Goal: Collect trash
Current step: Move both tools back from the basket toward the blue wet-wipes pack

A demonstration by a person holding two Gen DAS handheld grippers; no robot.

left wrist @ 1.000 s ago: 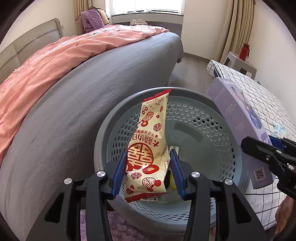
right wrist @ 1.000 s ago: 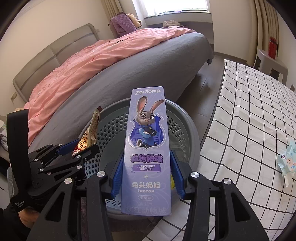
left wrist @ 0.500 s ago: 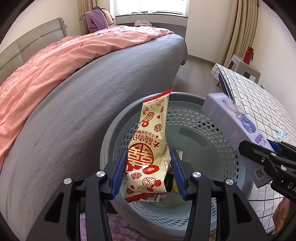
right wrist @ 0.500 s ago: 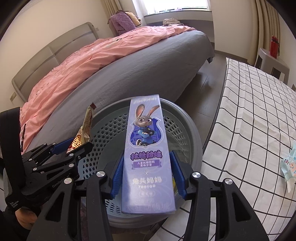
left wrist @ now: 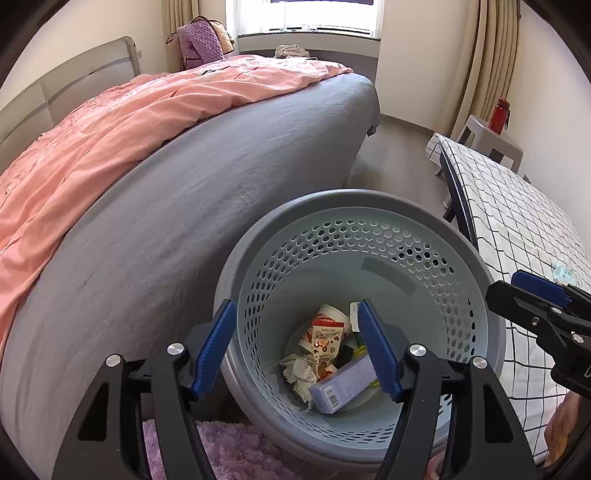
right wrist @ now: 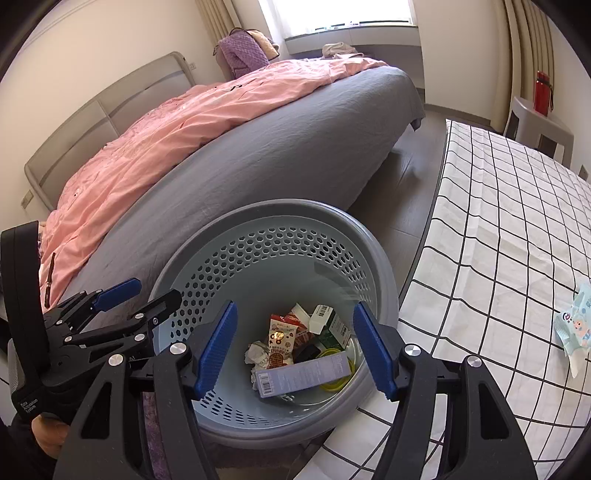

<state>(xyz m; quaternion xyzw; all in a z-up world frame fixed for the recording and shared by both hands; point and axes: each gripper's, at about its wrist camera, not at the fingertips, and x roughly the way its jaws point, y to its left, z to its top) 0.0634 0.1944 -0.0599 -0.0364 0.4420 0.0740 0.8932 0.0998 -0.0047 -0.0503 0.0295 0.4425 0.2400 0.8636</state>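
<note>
Bright daylight, both views. Source: window [left wrist: 306, 14] far ahead of hand-held gripper [left wrist: 295, 347], blown out white. Soft, weak shadows; darker shade under bed [right wrist: 295, 147] edge and inside laundry basket [right wrist: 369, 236] bottom. Strong fisheye bend: bed and checked tabletop cloth [right wrist: 517, 240] curve toward edges; black vignette at corners. Focus sharp overall; slight motion smear on basket wall, right wrist view.

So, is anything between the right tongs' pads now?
No. The right tongs are opening with nothing between the pads; the right wrist view shows only the basket below, with the purple box lying among the trash.
</note>
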